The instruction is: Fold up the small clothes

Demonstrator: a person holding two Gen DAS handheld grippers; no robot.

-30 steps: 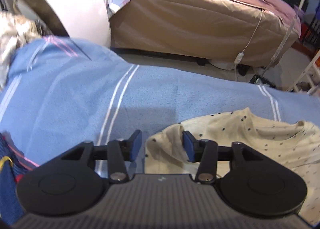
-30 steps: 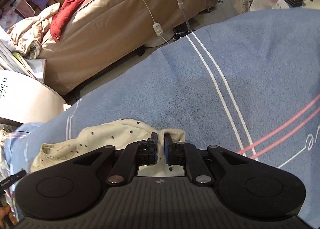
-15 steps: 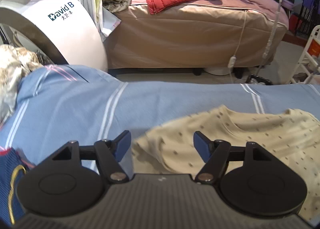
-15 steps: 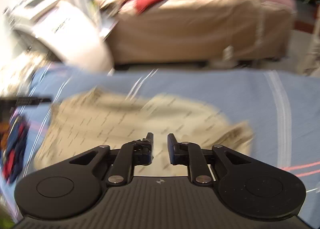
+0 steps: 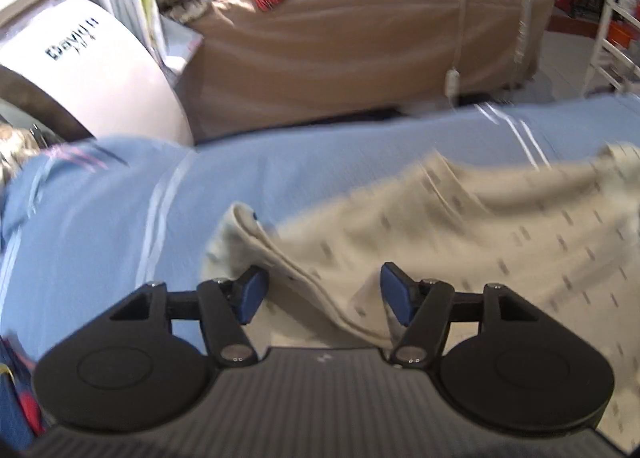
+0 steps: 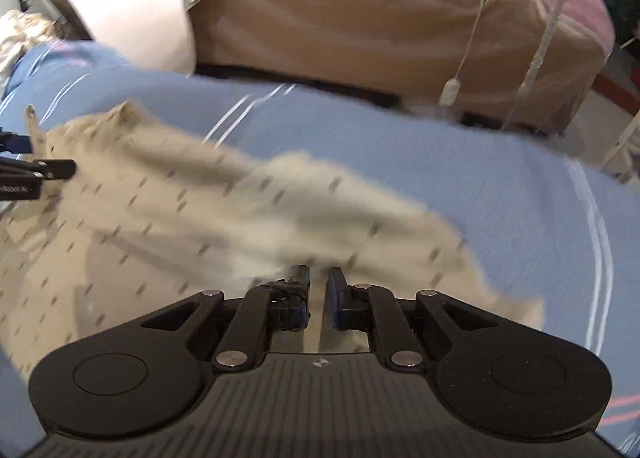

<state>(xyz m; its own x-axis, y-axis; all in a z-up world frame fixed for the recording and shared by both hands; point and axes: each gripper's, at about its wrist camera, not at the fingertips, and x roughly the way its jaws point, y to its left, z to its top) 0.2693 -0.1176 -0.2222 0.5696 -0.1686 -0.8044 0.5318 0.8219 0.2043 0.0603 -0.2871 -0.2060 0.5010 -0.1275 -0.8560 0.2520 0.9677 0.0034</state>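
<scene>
My right hand-held gripper (image 6: 318, 294) is closing on the cream dotted cotton shirt (image 6: 192, 210); my left hand-held gripper (image 5: 320, 294), released, is narrowing around its folded hem.

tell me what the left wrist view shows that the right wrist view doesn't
Only the left wrist view: the left hand-held gripper head-on, jaws apart and closing, a folded edge of the cream dotted garment between them; a red and blue cloth at the lower left edge.

Only the right wrist view: the right hand-held gripper, jaws narrow and closing with the garment between them; pink lines on the sheet.

Both: the garment, the blue striped sheet, the white device, the tan bed.
</scene>
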